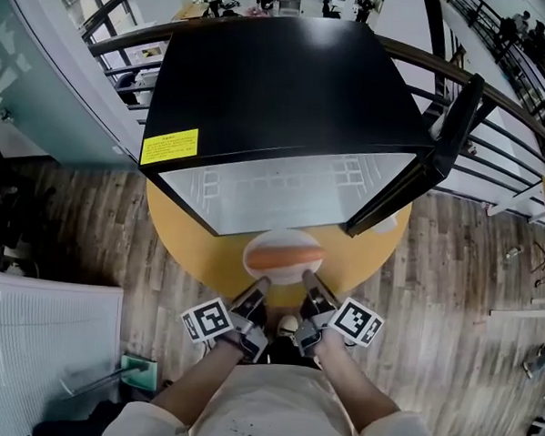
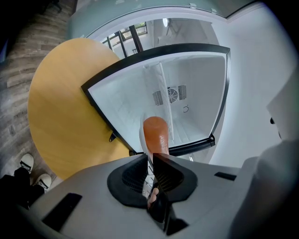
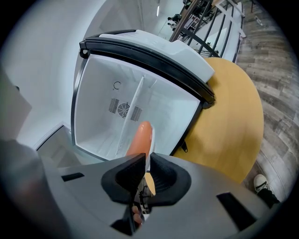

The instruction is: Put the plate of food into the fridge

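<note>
A white plate point(image 1: 284, 256) with an orange sausage-like food point(image 1: 284, 259) hangs over the round yellow table point(image 1: 175, 244), just in front of the open black fridge point(image 1: 279, 85). My left gripper point(image 1: 261, 284) is shut on the plate's near-left rim and my right gripper point(image 1: 307, 280) on its near-right rim. In the left gripper view the food point(image 2: 155, 135) rises past the closed jaws of the left gripper point(image 2: 150, 163) toward the white fridge interior point(image 2: 191, 93). The right gripper view shows the food point(image 3: 140, 137) and the plate rim point(image 3: 149, 154) pinched by the right gripper point(image 3: 145, 170).
The fridge door point(image 1: 435, 162) stands open to the right. A shelf panel point(image 3: 133, 107) divides the white interior. A curved railing point(image 1: 506, 111) runs behind the table. Wooden floor point(image 1: 460, 295) lies around, with a white ribbed object point(image 1: 38, 346) at the lower left.
</note>
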The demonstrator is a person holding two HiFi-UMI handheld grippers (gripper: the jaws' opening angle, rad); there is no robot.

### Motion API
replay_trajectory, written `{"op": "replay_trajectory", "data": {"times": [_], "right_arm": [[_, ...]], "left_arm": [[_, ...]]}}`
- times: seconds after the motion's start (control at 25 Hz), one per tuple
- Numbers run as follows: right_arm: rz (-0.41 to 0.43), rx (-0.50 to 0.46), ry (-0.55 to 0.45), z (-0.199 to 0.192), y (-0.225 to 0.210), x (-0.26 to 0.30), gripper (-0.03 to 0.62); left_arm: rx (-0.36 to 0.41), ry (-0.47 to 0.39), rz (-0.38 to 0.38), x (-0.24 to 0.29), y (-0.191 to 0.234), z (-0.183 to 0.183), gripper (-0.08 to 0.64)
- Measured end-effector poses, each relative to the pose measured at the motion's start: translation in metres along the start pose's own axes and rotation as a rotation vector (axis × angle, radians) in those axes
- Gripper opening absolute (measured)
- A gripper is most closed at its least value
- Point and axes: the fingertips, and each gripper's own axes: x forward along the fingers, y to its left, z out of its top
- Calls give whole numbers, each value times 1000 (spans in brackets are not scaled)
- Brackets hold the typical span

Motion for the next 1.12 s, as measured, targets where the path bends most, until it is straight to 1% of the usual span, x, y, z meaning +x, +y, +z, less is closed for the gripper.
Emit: {"op": "replay_trajectory", "data": {"times": [0.56,0.72,0.84,0.92,1.12], "right_arm": [[-24,-20,13,25,-23,54,49],[-33,-19,17,29,-31,67,49],[-39,-20,14,34,-37,78,49],[-42,-23,12,37,-42,85,49],[-55,-29,7,45,-51,101,49]], "left_arm": [[-16,-23,8,45,28,35,46],[-8,-26,26,54,39,44,46],[-26,-33,22,64,46,51,46],[-12,-32,35,70,51,56,46],[-32,-38,37,86,59,64,48]]}}
